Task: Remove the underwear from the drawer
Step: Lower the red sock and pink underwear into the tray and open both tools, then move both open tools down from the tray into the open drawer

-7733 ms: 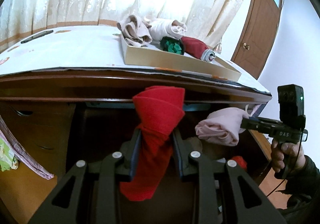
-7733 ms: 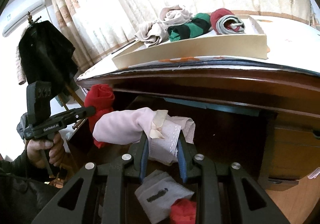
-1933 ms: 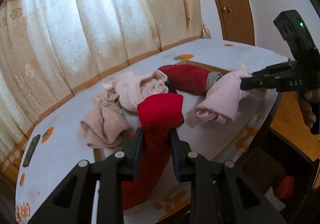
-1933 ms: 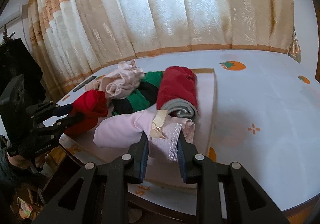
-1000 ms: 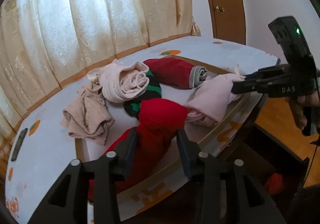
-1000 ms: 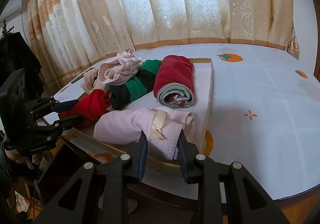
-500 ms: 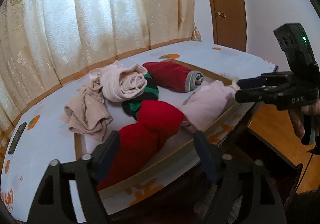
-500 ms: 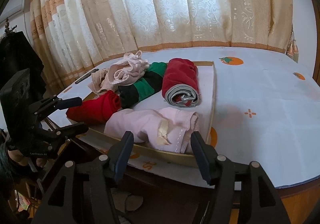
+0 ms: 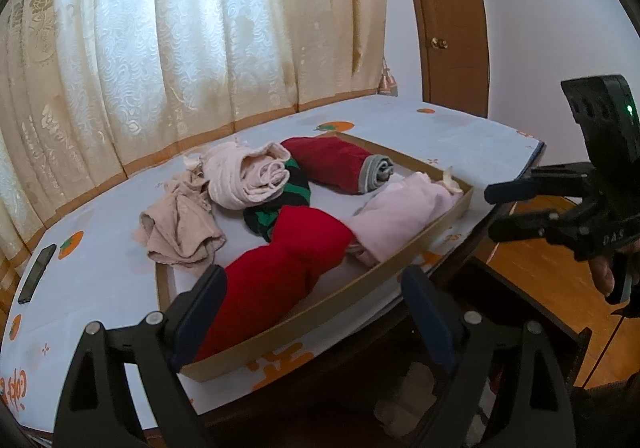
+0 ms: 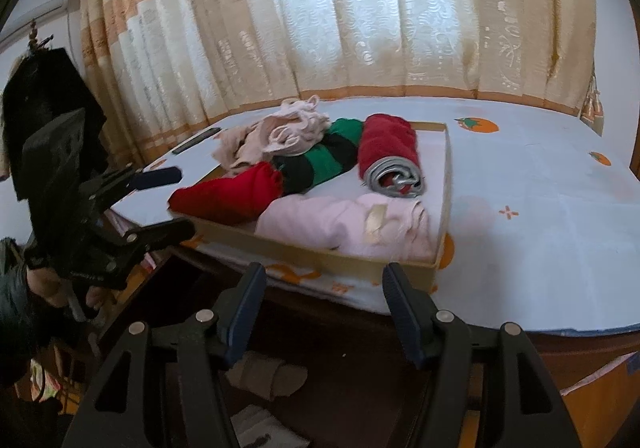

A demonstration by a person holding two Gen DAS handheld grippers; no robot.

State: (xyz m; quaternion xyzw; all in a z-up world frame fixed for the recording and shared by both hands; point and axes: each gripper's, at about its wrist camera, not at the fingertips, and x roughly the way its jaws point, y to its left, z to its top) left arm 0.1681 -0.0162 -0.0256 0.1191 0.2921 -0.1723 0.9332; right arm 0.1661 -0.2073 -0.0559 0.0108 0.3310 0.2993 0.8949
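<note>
Now both black grippers have let go. The left gripper (image 9: pixel 312 300) has its jaws spread wide, and they have just been opening. Nothing is pressed between them. The bright red rolled underwear (image 9: pixel 280 272) lies loose in the flat tan cardboard tray (image 9: pixel 304 322), in the gap in front of the jaws.

The right gripper (image 10: pixel 320 312) has its jaws open too, about halfway, and they have just been opening. They hold nothing. The pale pink underwear with a little cream bow (image 10: pixel 348 226) lies in the tray, just beyond the jaws.

More clothes sit in the tray: a dark red roll with a grey band (image 10: pixel 390 156), a green and black striped roll (image 10: pixel 320 164) and a cream rolled piece (image 9: pixel 244 178). A beige crumpled piece (image 9: pixel 180 224) hangs over the tray's far edge.

The right gripper's side reads "DAS" (image 9: pixel 612 237) in the left view. Orange writing on the cloth is too blurry to read.

The tabletop has a white cloth with small orange fruit pictures (image 10: pixel 540 184). A dark phone (image 9: pixel 37 278) lies on it. Under the tabletop the dark wooden drawer (image 10: pixel 320 360) is open, with a few pale cloth things inside. Behind are cream patterned curtains (image 9: pixel 200 40) and a brown wooden door (image 9: pixel 452 20)
</note>
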